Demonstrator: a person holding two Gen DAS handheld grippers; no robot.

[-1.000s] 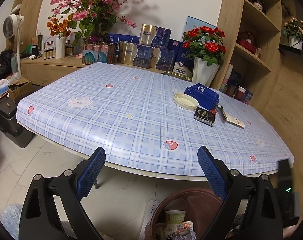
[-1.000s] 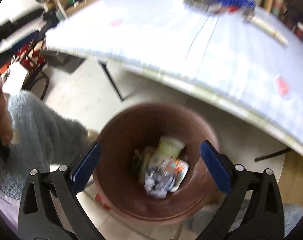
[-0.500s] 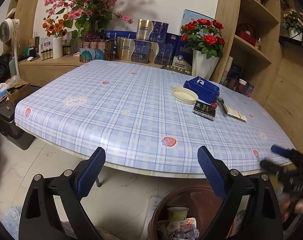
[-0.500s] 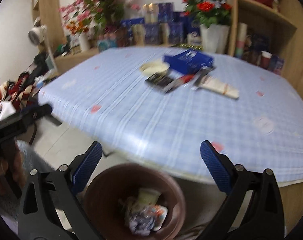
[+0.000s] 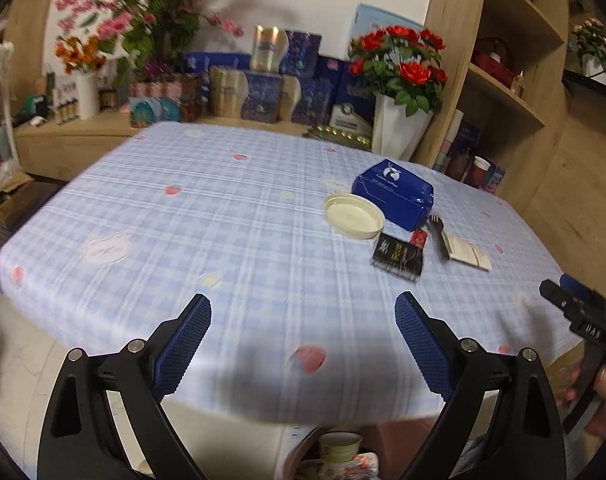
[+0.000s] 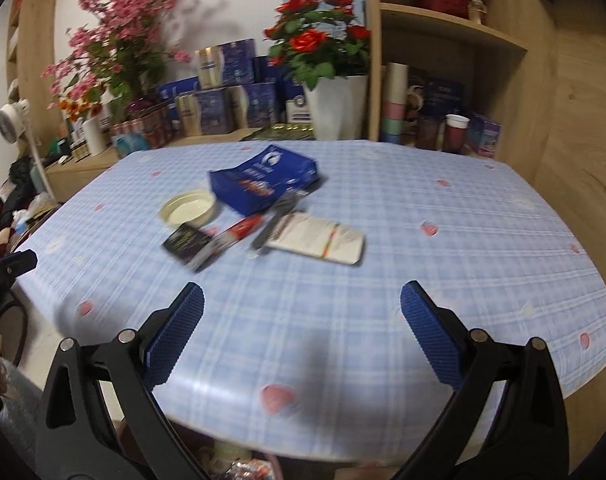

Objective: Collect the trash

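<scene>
Trash lies in a cluster on the blue checked table (image 5: 231, 240): a blue box (image 5: 395, 194), a cream round lid (image 5: 354, 216), a black packet (image 5: 398, 258), a red wrapper (image 6: 239, 230), a dark fork (image 6: 277, 216) and a pale paper packet (image 6: 323, 236). My left gripper (image 5: 303, 340) is open and empty over the near table edge. My right gripper (image 6: 303, 328) is open and empty, also over the near edge, short of the cluster. A brown trash bin (image 5: 343, 456) with a cup and wrappers sits below the table edge.
A white vase of red roses (image 5: 401, 128) and stacked blue and gold boxes (image 5: 271, 88) stand behind the table. Wooden shelves (image 5: 503, 80) rise at the right. Pink flowers (image 5: 143, 20) and a fan are at the left. The right gripper shows in the left wrist view (image 5: 583, 312).
Both grippers rose from above the trash bin and moved forward over the table edge. The right view swung up from the bin to the trash cluster. Both stayed open.
</scene>
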